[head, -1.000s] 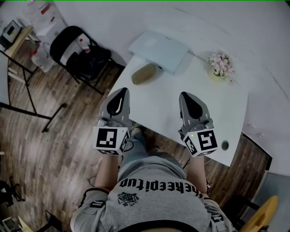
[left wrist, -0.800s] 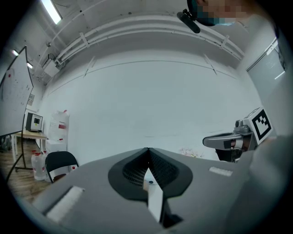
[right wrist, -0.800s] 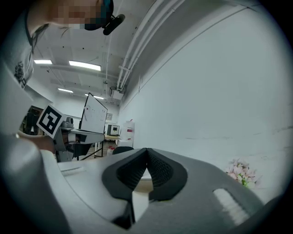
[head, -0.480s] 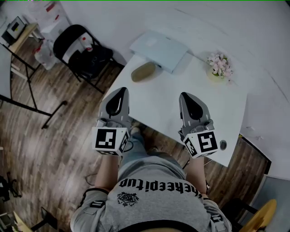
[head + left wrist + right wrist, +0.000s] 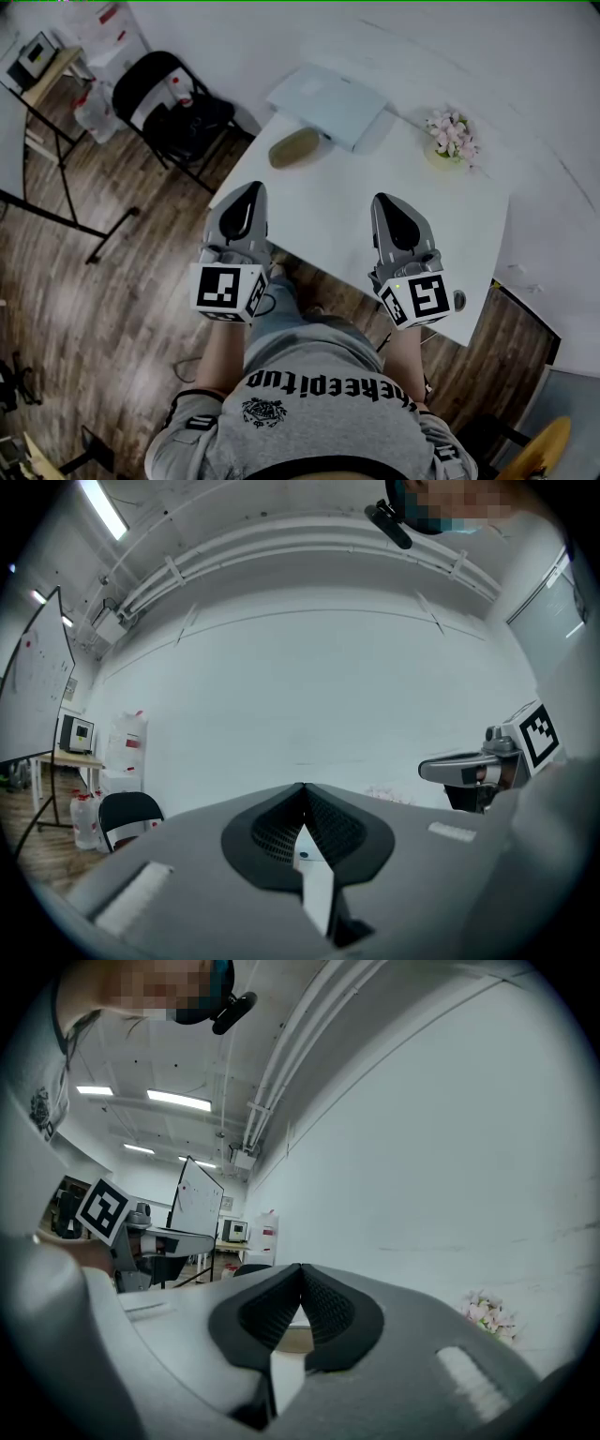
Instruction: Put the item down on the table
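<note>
1. Item [image 5: 293, 147], a brown oval, lies on the table [image 5: 330, 214] near its far-left corner, just beside a white box [image 5: 328, 101], and neither gripper touches it.
2. Left gripper [image 5: 250, 190] and right gripper [image 5: 387, 201] hover at the near edge, both clenched on nothing.
3. Risk looks small: a careless forward sweep could nudge the item off the nearby edge.
4. Since the earlier frame only the view has drifted slightly; item and grippers have kept their places.

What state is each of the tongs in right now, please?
Left tongs: closed, tips together, holding nothing.
Right tongs: closed, tips together, holding nothing.
</note>
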The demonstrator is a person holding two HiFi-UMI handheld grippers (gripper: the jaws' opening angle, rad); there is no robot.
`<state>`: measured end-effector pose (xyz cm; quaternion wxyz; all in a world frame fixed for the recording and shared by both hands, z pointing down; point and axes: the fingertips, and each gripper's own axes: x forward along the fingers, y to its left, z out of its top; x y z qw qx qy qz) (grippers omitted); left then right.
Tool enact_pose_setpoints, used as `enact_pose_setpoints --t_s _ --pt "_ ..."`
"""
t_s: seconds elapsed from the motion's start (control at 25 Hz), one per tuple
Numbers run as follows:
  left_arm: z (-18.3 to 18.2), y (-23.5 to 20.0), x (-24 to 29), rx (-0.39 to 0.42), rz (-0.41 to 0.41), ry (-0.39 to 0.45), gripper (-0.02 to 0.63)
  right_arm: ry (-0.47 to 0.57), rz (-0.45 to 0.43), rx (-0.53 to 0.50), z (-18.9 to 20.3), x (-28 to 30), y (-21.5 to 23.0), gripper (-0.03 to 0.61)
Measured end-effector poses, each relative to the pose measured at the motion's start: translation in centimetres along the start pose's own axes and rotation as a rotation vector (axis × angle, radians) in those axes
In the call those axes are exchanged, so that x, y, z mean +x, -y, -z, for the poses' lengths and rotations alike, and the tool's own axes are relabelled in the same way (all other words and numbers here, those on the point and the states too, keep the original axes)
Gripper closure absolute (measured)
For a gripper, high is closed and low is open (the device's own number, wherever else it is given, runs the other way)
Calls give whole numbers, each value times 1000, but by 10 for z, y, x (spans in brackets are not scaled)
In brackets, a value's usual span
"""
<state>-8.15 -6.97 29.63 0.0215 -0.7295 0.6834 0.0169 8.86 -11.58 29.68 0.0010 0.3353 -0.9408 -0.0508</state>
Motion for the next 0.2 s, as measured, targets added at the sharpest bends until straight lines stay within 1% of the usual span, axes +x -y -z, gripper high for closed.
enact_pose_setpoints --t_s 0.2 --pt "0 2 0 -2 -4 -2 598 -1 -2 3 1 -2 1 581"
